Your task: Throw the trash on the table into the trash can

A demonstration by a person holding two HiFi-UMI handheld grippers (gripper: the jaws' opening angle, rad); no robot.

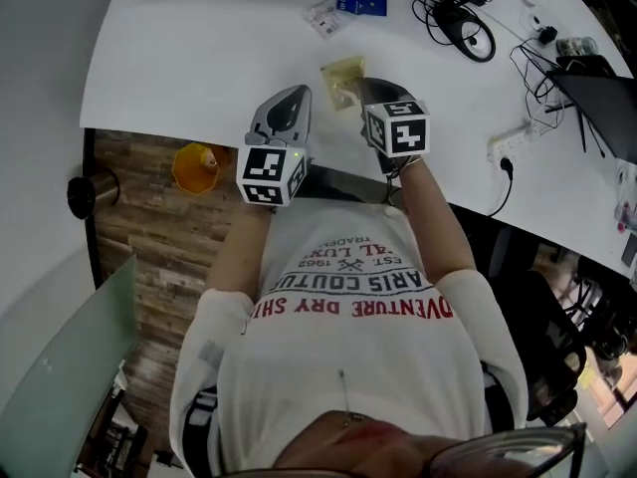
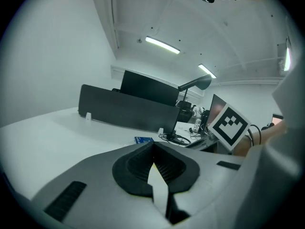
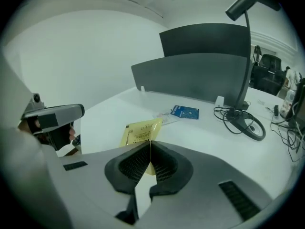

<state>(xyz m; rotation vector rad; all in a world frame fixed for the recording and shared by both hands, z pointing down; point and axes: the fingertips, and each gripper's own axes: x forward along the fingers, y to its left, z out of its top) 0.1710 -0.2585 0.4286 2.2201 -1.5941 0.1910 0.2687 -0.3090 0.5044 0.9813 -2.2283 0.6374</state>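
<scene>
A yellow packet [image 1: 341, 80] lies on the white table [image 1: 199, 48] near its front edge. My right gripper [image 1: 363, 93] is shut on the packet's near edge. In the right gripper view the yellow packet [image 3: 140, 132] runs in between the closed pads of the right gripper [image 3: 150, 144]. My left gripper [image 1: 296, 96] is just left of the packet, shut with nothing in it; the left gripper [image 2: 153, 147] points over bare table. Farther back lie a clear wrapper [image 1: 323, 15] and a blue packet [image 1: 360, 0]. An orange trash can [image 1: 195, 166] stands on the floor to the left, below the table edge.
Black cables and a round lamp base [image 1: 468, 30] sit at the back right, with a white power strip [image 1: 508, 145] near the right edge. A dark divider screen [image 3: 205, 75] stands behind the table. A glass panel [image 1: 60, 366] is at the lower left.
</scene>
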